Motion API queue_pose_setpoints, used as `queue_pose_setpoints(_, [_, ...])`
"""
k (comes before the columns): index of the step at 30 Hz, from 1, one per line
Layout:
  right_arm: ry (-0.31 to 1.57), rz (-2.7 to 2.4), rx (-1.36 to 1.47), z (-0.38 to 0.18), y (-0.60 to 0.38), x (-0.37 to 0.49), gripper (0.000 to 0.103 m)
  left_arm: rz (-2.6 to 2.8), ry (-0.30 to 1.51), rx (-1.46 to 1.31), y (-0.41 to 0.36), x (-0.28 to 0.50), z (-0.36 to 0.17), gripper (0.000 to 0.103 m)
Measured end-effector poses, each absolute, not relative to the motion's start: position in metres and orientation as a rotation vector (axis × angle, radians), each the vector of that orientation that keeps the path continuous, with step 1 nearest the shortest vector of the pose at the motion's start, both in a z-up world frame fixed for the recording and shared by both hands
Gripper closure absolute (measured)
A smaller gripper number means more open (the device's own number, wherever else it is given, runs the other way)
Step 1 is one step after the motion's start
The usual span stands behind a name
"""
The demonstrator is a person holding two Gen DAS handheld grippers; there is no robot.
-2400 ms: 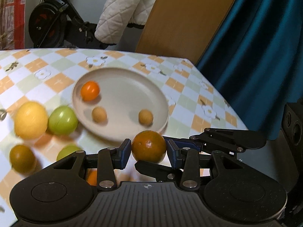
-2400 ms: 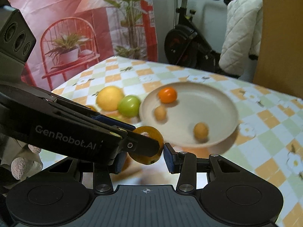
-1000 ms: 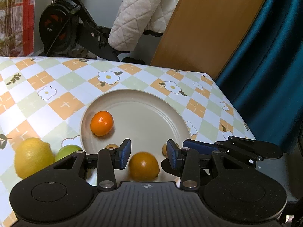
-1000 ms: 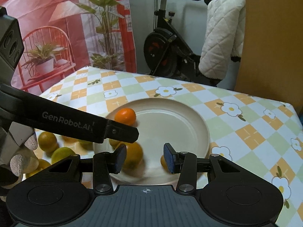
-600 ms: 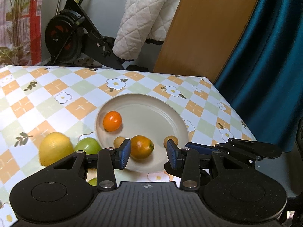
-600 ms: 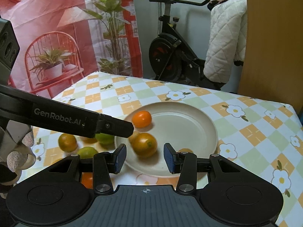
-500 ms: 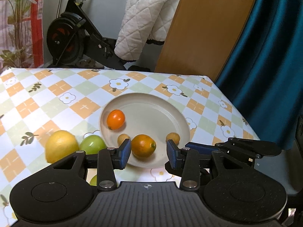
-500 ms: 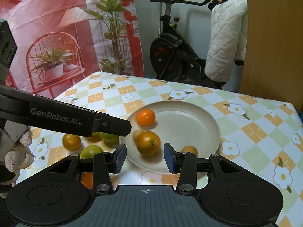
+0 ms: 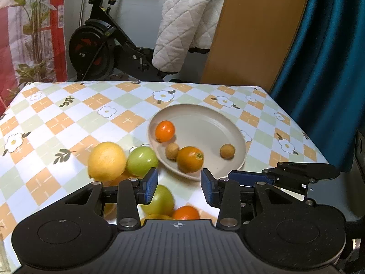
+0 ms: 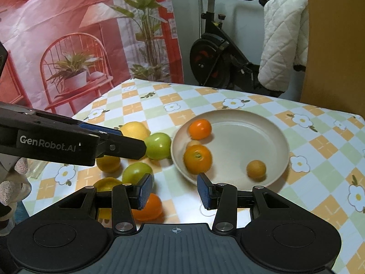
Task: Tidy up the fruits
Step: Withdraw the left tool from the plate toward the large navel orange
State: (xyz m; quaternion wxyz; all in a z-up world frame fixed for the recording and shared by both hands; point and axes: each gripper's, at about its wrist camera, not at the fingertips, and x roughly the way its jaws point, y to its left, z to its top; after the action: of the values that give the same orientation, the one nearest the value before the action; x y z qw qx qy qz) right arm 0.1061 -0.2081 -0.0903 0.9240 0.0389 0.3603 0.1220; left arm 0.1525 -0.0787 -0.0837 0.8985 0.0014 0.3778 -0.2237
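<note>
A beige plate (image 9: pixel 214 123) (image 10: pixel 257 132) holds a dark orange (image 9: pixel 189 159) (image 10: pixel 197 159), a small bright orange (image 9: pixel 165 130) (image 10: pixel 199 128) and two small brown fruits (image 9: pixel 227 151) (image 10: pixel 256 169). Left of the plate lie a lemon (image 9: pixel 106 161) (image 10: pixel 135 131), green fruits (image 9: pixel 142 161) (image 10: pixel 158 145) and further oranges (image 9: pixel 186 212) (image 10: pixel 148 206). My left gripper (image 9: pixel 179 185) is open and empty, above the table's near edge. My right gripper (image 10: pixel 174 190) is open and empty, just before the plate.
The table (image 9: pixel 68 118) has a checked flower cloth. Behind it stand an exercise bike (image 9: pixel 98 52), a quilted white cover (image 9: pixel 187 22), a wooden board (image 9: pixel 255 32) and a blue curtain (image 9: pixel 324 68). The left gripper's body (image 10: pixel 68 140) crosses the right wrist view.
The left gripper let go of the dark orange onto the plate. Both grippers have drawn back from the plate, and more of the loose fruit shows.
</note>
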Motion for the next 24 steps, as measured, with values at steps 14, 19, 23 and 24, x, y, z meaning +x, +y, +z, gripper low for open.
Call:
queue_pose_setpoints(14, [0.751,0.270,0.097,-0.098,-0.196,0.102,0.063,-0.445,0.795,-0.028,-0.054,0.150,-0.088,0.060])
queue_pose_setpoints(19, [0.760,0.273,0.103,-0.102,-0.196,0.101,0.063,-0.440,0.799,-0.045,-0.048,0.153,-0.089,0.060])
queue_pose_setpoints(23, [0.769,0.278,0.101,-0.106,-0.195,0.101,0.063,-0.454,0.800,-0.047,-0.047,0.154,-0.090,0.060])
queue_pose_setpoints(24, [0.771,0.279,0.101,-0.107,-0.195,0.101,0.063,-0.459,0.802,-0.047,-0.047,0.153,-0.090,0.060])
